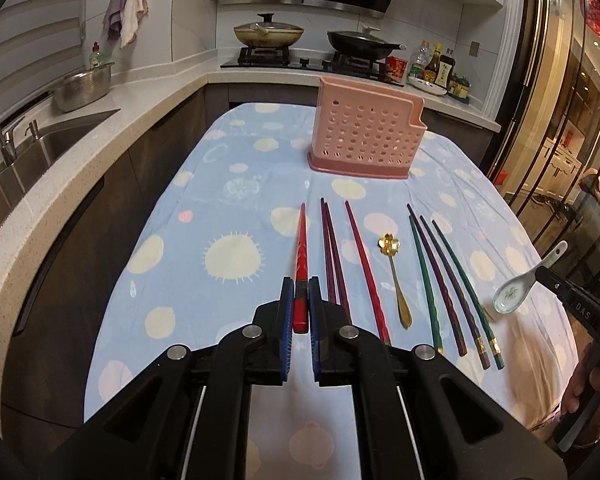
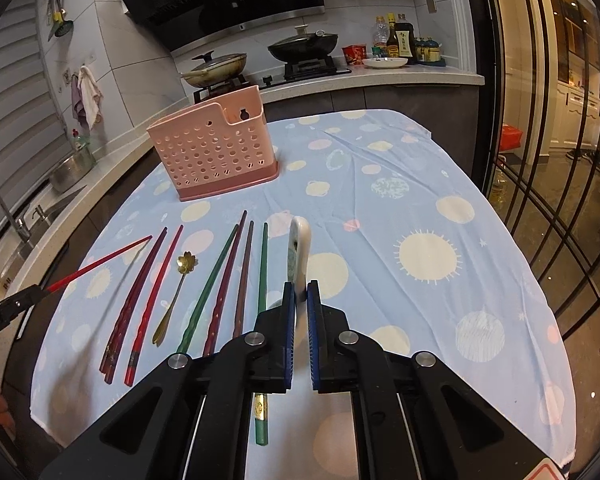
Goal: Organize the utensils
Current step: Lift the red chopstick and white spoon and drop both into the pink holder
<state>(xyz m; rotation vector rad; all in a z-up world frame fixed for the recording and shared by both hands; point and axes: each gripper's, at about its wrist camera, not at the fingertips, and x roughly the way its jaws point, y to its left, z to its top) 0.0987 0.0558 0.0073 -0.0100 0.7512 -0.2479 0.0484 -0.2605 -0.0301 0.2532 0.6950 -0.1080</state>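
Observation:
My left gripper (image 1: 301, 285) is shut on a red chopstick (image 1: 301, 256) and holds it above the table; the chopstick also shows in the right wrist view (image 2: 100, 260). My right gripper (image 2: 299, 289) is shut on a white ceramic spoon (image 2: 298, 252), lifted off the cloth; the spoon shows at the right of the left wrist view (image 1: 520, 284). Several dark red, purple and green chopsticks (image 1: 444, 276) and a gold spoon (image 1: 396, 280) lie in a row on the cloth. A pink perforated utensil holder (image 1: 366, 136) stands farther back, and shows in the right wrist view (image 2: 216, 148).
The table carries a blue cloth with pale dots (image 1: 236, 184). A counter with a sink (image 1: 40, 148) and a steel colander (image 1: 84, 86) runs along the left. A stove with two pans (image 1: 268, 34) and sauce bottles (image 1: 436, 66) stands behind. A glass partition (image 2: 560, 160) is at the right.

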